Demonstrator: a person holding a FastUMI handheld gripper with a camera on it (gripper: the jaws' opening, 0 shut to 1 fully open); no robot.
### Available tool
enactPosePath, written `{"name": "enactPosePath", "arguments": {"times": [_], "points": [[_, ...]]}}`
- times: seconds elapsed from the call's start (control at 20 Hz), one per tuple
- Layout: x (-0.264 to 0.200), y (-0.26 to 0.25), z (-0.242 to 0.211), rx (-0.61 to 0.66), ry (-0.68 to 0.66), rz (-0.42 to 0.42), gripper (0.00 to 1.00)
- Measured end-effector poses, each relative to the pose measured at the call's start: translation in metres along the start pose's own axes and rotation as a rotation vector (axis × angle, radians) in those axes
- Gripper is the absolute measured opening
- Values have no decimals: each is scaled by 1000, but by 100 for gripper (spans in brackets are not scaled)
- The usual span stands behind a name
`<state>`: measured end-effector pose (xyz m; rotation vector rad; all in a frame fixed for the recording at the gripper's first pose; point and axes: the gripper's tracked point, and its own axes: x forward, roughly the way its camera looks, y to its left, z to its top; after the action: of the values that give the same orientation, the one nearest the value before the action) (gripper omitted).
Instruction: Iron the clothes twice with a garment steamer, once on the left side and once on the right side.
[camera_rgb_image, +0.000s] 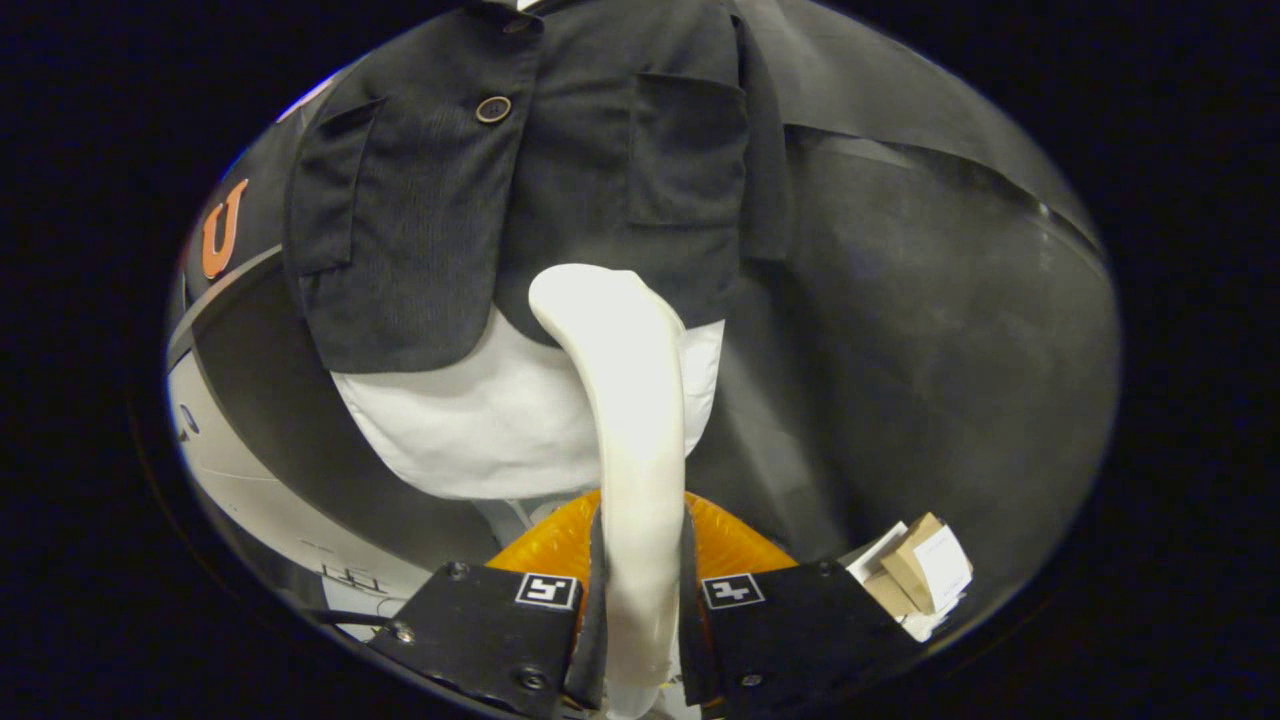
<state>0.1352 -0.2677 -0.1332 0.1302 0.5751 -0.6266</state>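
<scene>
The gripper (640, 600) is clamping the steamer (625, 400), whose head is meeting the jacket's (520, 200) right hem; a slow, flat upward stroke seems best.

Black cloth wall (930, 300) behind; cardboard boxes (920, 575) low beside it.

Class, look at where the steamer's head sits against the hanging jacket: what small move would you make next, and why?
Probably glide the steamer up one side of the jacket. The gripper is shut on the steamer's handle, and its head sits at the jacket's lower hem near the middle, just over the white shirt. The pocketed panels above look untouched from here.
</scene>
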Motion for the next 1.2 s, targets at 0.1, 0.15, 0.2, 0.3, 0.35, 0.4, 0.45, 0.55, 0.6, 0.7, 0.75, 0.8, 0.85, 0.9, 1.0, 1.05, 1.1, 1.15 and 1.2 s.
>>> {"name": "enactPosePath", "arguments": {"times": [0.1, 0.15, 0.2, 0.3, 0.35, 0.4, 0.45, 0.55, 0.6, 0.7, 0.75, 0.8, 0.85, 0.9, 1.0, 1.05, 1.1, 1.15, 1.2], "points": [[-2, 1, -3, 1, 5, 2, 32], [-5, 4, -4, 3, 7, 6, 32], [-9, 6, -5, 1, 5, 8, 32], [-18, 9, -4, 5, -12, 13, 32], [-25, 11, -3, 7, -22, 15, 32], [-32, 11, -3, 7, -31, 14, 32], [-40, 12, -1, 8, -41, 15, 32], [-58, 14, 1, 11, -64, 17, 32], [-70, 15, 2, 15, -76, 17, 32], [-94, 16, 2, 29, -101, 20, 32], [-107, 17, 3, 33, -115, 20, 32], [-119, 17, 3, 39, -134, 20, 32], [-131, 17, 4, 42, -155, 17, 32], [-142, 15, 5, 45, -165, 7, 32], [-165, 8, 5, 45, -172, -3, 32], [-175, 7, 8, 45, -180, -2, 32], [-186, 6, 13, 48, -200, 3, 32], [-195, 5, 20, 49, -225, 9, 32], [-207, 6, 25, 49, -250, 18, 32]]}}
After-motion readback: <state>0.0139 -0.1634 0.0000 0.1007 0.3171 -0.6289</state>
